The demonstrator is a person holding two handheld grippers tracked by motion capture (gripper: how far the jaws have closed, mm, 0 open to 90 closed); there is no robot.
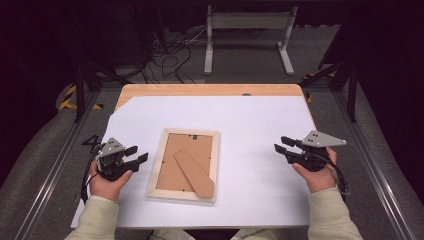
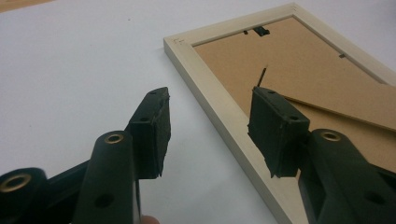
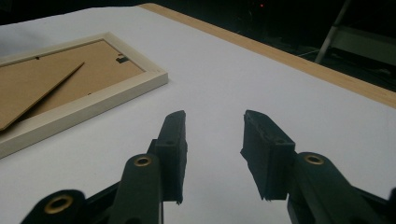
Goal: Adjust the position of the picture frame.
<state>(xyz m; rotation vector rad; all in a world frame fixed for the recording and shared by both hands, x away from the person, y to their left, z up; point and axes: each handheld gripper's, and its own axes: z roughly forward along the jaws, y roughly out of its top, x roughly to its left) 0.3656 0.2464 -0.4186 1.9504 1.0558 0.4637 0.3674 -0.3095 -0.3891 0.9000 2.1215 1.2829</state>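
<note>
Both the left gripper (image 1: 138, 154) and the right gripper (image 1: 280, 143) stand partly open and empty. The picture frame (image 1: 159, 166) lies face down between them on the white sheet (image 1: 260, 120). Its long axis runs away from the person, hanger end far. The loose stand (image 1: 194, 173) could snag a jaw.

One picture frame (image 1: 183, 165) face down, one white sheet (image 1: 250, 125), one table (image 1: 210, 90), two claws.
</note>
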